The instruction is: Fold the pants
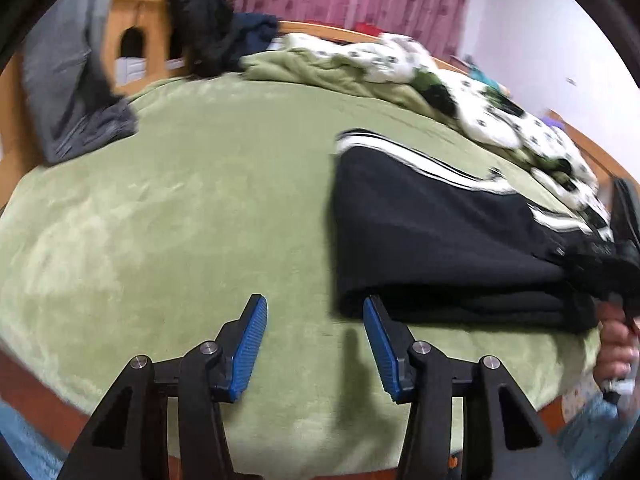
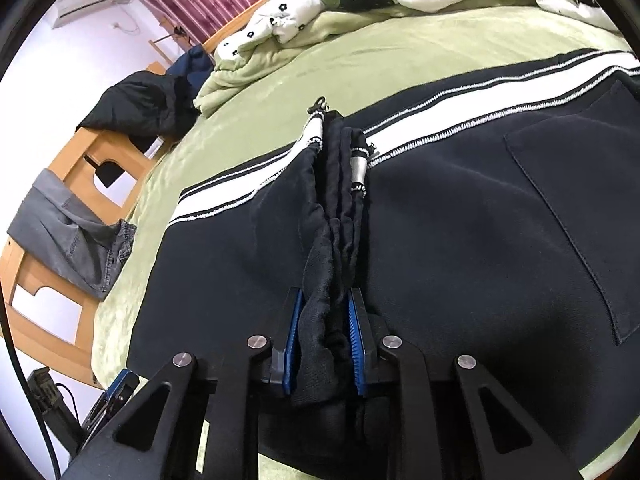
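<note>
You are angling your left gripper (image 1: 315,312) down over the green blanket (image 1: 180,200), its jaws standing apart with nothing between them, its right pad just beside the near edge of the black pants (image 1: 440,232). Your right gripper (image 2: 323,312) is tilting down too, clamping a gathered bunch of the pants' fabric. The pants are lying folded on the blanket, their white side stripes (image 2: 460,114) running across the bed.

No readable text, label or number anywhere.
</note>
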Tool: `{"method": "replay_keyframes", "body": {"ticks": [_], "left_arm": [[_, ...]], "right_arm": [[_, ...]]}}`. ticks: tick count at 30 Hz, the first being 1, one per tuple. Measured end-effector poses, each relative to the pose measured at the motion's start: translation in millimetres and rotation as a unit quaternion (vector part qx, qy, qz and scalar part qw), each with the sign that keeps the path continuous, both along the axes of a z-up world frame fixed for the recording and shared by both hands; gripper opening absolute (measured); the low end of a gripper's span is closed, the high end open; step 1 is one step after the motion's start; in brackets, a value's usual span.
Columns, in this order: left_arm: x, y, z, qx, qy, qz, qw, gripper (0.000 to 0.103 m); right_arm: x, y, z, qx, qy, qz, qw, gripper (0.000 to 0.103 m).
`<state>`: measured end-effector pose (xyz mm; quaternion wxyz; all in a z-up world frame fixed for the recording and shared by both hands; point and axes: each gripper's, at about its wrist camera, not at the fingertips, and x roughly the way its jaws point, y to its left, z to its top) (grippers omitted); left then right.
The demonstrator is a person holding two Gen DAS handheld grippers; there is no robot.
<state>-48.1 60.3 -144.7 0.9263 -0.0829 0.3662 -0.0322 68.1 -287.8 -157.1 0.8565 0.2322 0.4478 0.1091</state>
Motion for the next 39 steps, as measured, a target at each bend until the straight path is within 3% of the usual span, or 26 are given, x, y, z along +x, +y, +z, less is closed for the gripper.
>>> {"method": "replay_keyframes", "body": {"ticks": [3, 5, 6, 9, 11, 12, 14, 15, 16, 18, 21, 30, 33, 35, 36, 37, 39], "left_arm": [[6.2, -21.6, -2.8, 0.017, -0.003, -0.028, 0.9995, 0.050], [21.2, -39.9, -12.4, 0.055, 0.020, -0.041, 0.9974, 0.059], [28.4, -48.7, -19.9, 0.088, 0.032, -0.038, 0.9949, 0.066], [32.3, -62.6, -26.6, 0.152, -0.008, -0.006, 0.9884, 0.089], [40.8, -61.1, -27.5, 0.138, -0.013, 0.006, 0.9904, 0.090], [45.9, -58.2, -27.2, 0.121, -0.010, 0.011, 0.9925, 0.089], [49.2, -55.7, -23.5, 0.102, -0.017, 0.009, 0.9946, 0.072], [46.3, -57.5, -21.5, 0.099, -0.024, -0.002, 0.9947, 0.043], [41.3, -60.7, -17.1, 0.113, -0.037, -0.002, 0.9929, 0.027], [26.8, -59.7, -11.9, 0.129, -0.063, 0.014, 0.9896, 0.020], [10.8, -45.9, -8.6, 0.093, -0.048, 0.015, 0.9944, 0.020], [-13.7, -18.7, 2.7, 0.068, -0.034, 0.023, 0.9969, 0.016], [-8.6, -18.3, 11.3, 0.046, -0.043, 0.014, 0.9979, 0.016], [7.6, -21.0, 18.2, 0.039, -0.044, 0.013, 0.9982, 0.017], [15.7, -22.3, 20.4, 0.029, -0.041, 0.008, 0.9987, 0.018], [20.4, -23.7, 20.3, 0.020, -0.036, 0.002, 0.9992, 0.026], [33.2, -29.2, 11.4, 0.015, -0.010, -0.006, 0.9998, 0.034]], "right_arm": [[0.6, -2.6, 1.0, 0.013, 0.001, -0.003, 1.000, 0.022], [0.3, -2.3, 0.7, 0.011, 0.002, -0.005, 1.000, 0.022], [0.2, -1.8, 0.3, 0.008, 0.003, -0.005, 1.000, 0.022], [-1.3, -2.0, -0.2, 0.006, 0.004, -0.008, 1.000, 0.022], [-1.6, -2.1, 0.4, 0.006, 0.004, -0.009, 1.000, 0.022], [-1.7, -1.9, 0.5, 0.005, 0.004, -0.010, 1.000, 0.022], [-1.3, -1.3, 0.1, 0.003, 0.004, -0.010, 1.000, 0.022], [-1.2, -0.8, -0.2, 0.001, 0.005, -0.010, 1.000, 0.022], [-1.1, -0.5, -0.8, -0.001, 0.005, -0.009, 1.000, 0.022], [-1.6, -0.6, -0.8, -0.004, 0.004, -0.011, 1.000, 0.022], [-3.4, -0.1, 2.6, -0.002, -0.002, -0.011, 1.000, 0.022], [-4.1, 0.1, 3.9, -0.012, 0.000, 0.003, 1.000, 0.021], [-5.7, 3.6, 1.1, -0.026, 0.006, 0.005, 1.000, 0.021], [-13.0, 4.4, 9.0, -0.031, -0.015, 0.006, 0.999, 0.020], [-17.7, 5.1, 14.6, -0.035, -0.029, 0.009, 0.999, 0.020], [-20.8, 7.6, 17.7, -0.052, -0.036, 0.012, 0.998, 0.019], [-21.5, 11.9, 11.0, -0.084, -0.023, 0.013, 0.996, 0.017]]}}
